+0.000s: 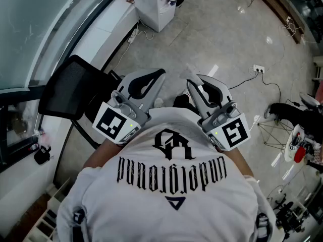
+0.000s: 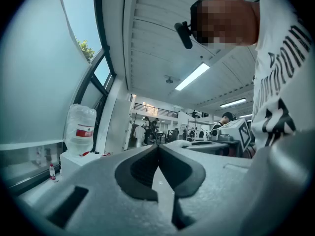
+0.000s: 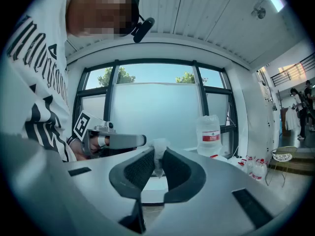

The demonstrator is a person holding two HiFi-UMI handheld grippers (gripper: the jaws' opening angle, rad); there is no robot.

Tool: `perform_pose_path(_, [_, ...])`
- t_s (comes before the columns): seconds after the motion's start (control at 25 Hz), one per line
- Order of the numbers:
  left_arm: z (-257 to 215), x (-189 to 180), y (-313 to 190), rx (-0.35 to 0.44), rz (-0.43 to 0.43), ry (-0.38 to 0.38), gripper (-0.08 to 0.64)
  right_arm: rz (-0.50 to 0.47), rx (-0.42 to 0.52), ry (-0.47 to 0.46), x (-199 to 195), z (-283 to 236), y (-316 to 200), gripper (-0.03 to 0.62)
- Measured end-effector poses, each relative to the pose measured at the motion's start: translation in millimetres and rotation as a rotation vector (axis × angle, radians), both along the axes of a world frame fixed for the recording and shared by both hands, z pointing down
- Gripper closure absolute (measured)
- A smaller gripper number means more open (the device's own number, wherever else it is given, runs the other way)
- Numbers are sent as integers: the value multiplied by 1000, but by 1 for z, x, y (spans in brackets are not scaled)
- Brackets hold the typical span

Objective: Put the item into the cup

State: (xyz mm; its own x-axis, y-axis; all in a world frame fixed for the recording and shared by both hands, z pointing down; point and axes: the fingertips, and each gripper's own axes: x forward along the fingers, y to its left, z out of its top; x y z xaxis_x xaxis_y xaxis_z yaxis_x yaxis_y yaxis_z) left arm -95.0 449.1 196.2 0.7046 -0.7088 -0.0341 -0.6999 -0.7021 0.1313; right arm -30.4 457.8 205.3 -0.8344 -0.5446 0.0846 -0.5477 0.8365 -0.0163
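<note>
The right gripper point(image 3: 158, 154) has its fingers clamped on a crumpled white wad point(image 3: 159, 144) that pokes out past their tips. The left gripper point(image 2: 158, 147) is pressed closed and empty. No cup is in view.

Head view: steeply down on left tool point(image 1: 160, 74), right tool point(image 1: 192, 82) — gripper views upward.

Two grippers are showing, the left gripper point(image 2: 158, 147) and the right gripper point(image 3: 157, 155), plus one white wad point(image 3: 159, 144). One water bottle point(image 2: 80, 131) is standing on one white cabinet point(image 2: 74, 162), and one black chair point(image 1: 68, 89) is sitting near it.
</note>
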Motion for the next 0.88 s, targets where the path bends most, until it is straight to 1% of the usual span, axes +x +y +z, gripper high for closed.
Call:
perform_pose_path(0.28, [10, 25, -24, -34, 4, 1, 545, 16, -7, -11, 28, 4, -26, 538])
perform_pose_path(0.44, [13, 48, -47, -44, 5, -2, 545, 32, -10, -35, 53, 5, -49, 538])
perform_pose_path(0.6, [14, 82, -73, -51, 25, -11, 545, 41, -25, -39, 83, 9, -72, 538])
perform_pose_path(0.72, [15, 111, -100, -60, 40, -12, 545, 51, -34, -60, 110, 6, -96, 538])
perform_pose_path(0.88, [16, 156, -129, -57, 58, -19, 545, 43, -35, -38, 147, 10, -118, 538])
